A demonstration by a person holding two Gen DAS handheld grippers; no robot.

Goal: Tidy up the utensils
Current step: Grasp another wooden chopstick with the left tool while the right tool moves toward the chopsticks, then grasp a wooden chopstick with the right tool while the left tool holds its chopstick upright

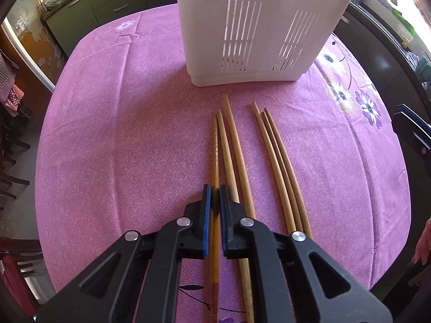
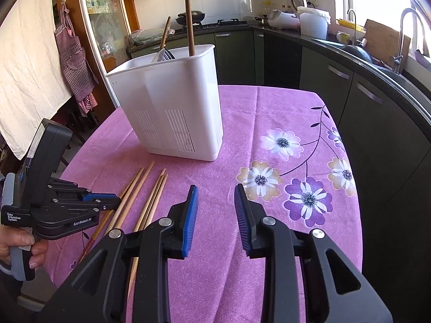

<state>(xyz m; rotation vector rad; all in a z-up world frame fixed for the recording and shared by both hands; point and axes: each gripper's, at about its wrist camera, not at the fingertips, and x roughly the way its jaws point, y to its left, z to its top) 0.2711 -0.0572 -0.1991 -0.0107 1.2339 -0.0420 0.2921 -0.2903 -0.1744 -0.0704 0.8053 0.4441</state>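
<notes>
Chopsticks: six wooden sticks lie flat on the pink flowered tablecloth [image 1: 113, 140] in two loose groups of three, long axes roughly parallel, thin tips pointing toward the white holder.
Left group: a darker patterned chopstick [image 1: 214, 156] lies beside two pale ones [image 1: 237, 156].
Right group: three sticks [image 1: 277, 161] lie touching or nearly so, apart from the left group.
Holder: a white slotted utensil holder [image 2: 172, 102] stands upright just beyond the tips (a spoon and two long wooden handles already stand inside it).
Left gripper [image 1: 214, 204]: low over the table, blue pads drawn narrow around the patterned chopstick near its middle; whether they actually press it is hard to tell from this angle.
Right gripper [image 2: 214, 212]: jaws spread wide with nothing between them, hovering to the right of the sticks over bare cloth.
Surroundings: dark kitchen cabinets [image 2: 358, 102] and a sink counter curve behind the table; a checked apron [image 2: 74, 62] hangs at left.
</notes>
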